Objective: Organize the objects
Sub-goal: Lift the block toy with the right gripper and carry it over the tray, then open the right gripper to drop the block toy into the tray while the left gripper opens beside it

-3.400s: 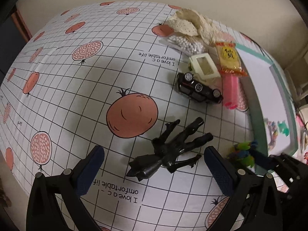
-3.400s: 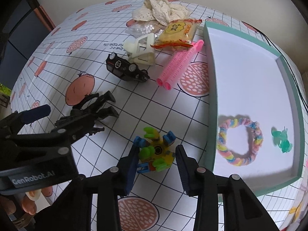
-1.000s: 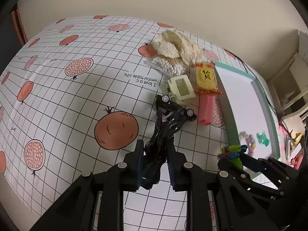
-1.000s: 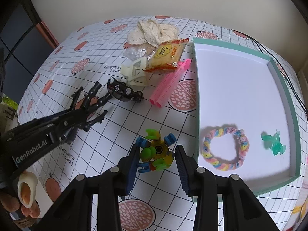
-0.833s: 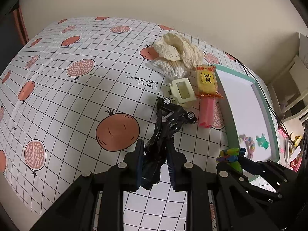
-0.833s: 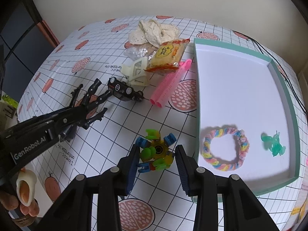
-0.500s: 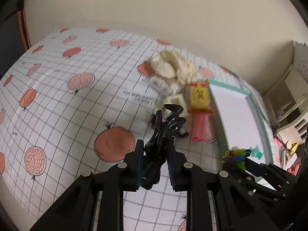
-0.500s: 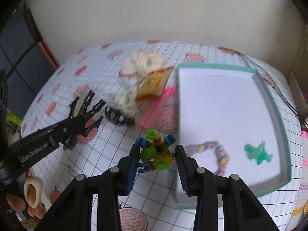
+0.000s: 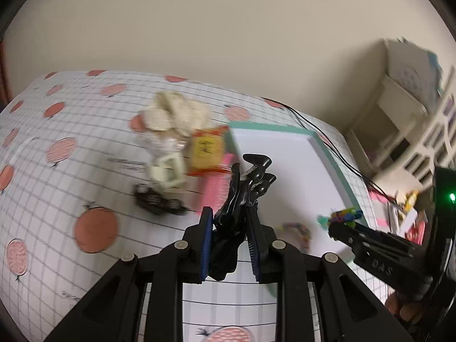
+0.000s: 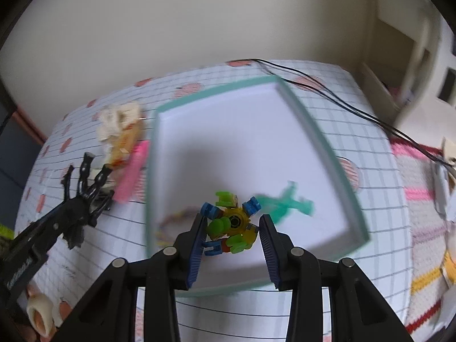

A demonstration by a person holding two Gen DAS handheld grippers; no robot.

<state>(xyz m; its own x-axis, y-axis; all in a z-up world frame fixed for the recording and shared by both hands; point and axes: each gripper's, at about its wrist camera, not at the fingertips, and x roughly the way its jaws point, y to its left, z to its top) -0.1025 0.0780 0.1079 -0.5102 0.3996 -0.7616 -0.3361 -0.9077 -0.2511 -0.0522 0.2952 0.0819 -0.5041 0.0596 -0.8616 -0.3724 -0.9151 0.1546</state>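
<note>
1. L gripper (image 9: 230,236): clenched on black action figure (image 9: 242,196). Figure held off the tablecloth (image 9: 57,188), legs pointing fwd/up, in front of the tray's near-left edge.
2. R gripper (image 10: 231,238): clamped on multicolour spinner toy (image 10: 231,223) (green/blue/yellow), raised over the near part of the tray.
3. Teal-rimmed white tray (image 10: 319,142): holds green figurine (image 10: 287,203) and pastel braided bracelet (image 10: 176,219), both blurred.
4. Left of tray, on cloth: pink tube (image 9: 215,183), yellow snack pkt (image 9: 205,149), cream plastic frame (image 9: 168,172), black toy car (image 9: 158,199), lace cloth (image 9: 175,112). All motion-blurred.
5. Black cable (image 10: 327,91) runs past the tray's far corner.
</note>
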